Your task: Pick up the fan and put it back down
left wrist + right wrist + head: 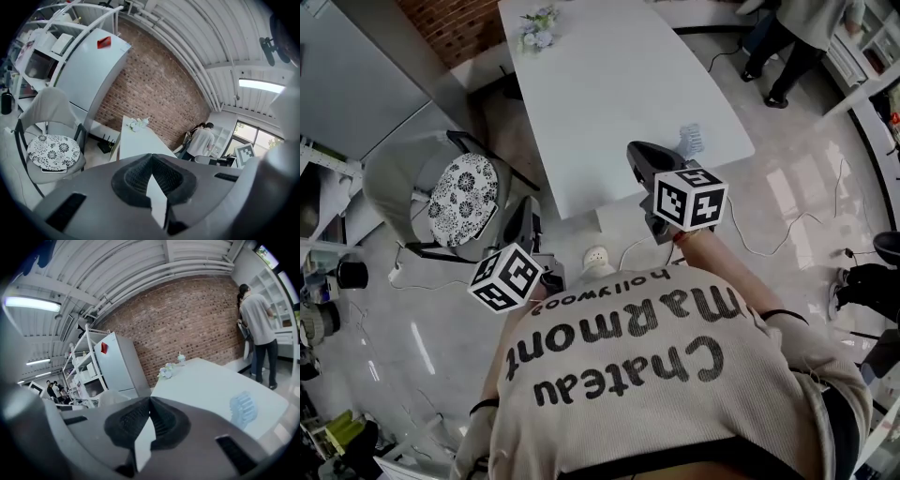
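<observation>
fan: upright near the desk edge, ahead-right of the right gripper
nearer hand: right; left gripper well apart
jaws: both pairs pressed together, empty

The person wears a pale shirt with dark lettering, "Chateau Marmont hollywood", and dark edging at the sleeves. The left gripper and right gripper are grey with black ribbed pads. Each carries a white cube of black square markers.
</observation>
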{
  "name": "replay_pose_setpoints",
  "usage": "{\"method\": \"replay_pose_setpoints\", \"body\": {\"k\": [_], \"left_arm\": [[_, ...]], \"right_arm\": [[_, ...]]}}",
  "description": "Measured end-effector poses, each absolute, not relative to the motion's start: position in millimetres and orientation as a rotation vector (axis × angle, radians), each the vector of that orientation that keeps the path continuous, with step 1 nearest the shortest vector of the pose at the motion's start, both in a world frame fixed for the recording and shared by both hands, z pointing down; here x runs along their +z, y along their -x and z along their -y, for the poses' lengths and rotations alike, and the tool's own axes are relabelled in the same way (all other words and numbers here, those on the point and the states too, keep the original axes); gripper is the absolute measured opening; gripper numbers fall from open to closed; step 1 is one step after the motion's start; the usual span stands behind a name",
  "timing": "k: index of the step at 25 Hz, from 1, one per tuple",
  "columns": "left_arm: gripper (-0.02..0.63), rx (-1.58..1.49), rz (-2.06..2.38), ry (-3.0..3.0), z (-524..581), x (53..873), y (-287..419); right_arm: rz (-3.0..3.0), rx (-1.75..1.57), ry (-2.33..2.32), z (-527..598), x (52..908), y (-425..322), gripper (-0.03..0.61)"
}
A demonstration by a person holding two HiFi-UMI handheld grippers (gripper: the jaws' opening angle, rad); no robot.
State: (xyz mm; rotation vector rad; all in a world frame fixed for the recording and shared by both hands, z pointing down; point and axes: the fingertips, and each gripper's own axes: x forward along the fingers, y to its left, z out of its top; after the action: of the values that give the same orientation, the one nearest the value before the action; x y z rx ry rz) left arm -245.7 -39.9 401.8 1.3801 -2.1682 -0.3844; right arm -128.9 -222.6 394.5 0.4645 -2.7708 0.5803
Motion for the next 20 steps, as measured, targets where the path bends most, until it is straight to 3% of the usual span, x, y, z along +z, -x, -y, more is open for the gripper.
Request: {"method": "replay_pose_setpoints", "body": {"k": [20], "left_arm": [[0.002, -0.367, 2.199, -1.355, 15, 403, 235]], "right_arm": [[2.789, 0.534, -0.378, 191, 391, 127, 0.003]]}}
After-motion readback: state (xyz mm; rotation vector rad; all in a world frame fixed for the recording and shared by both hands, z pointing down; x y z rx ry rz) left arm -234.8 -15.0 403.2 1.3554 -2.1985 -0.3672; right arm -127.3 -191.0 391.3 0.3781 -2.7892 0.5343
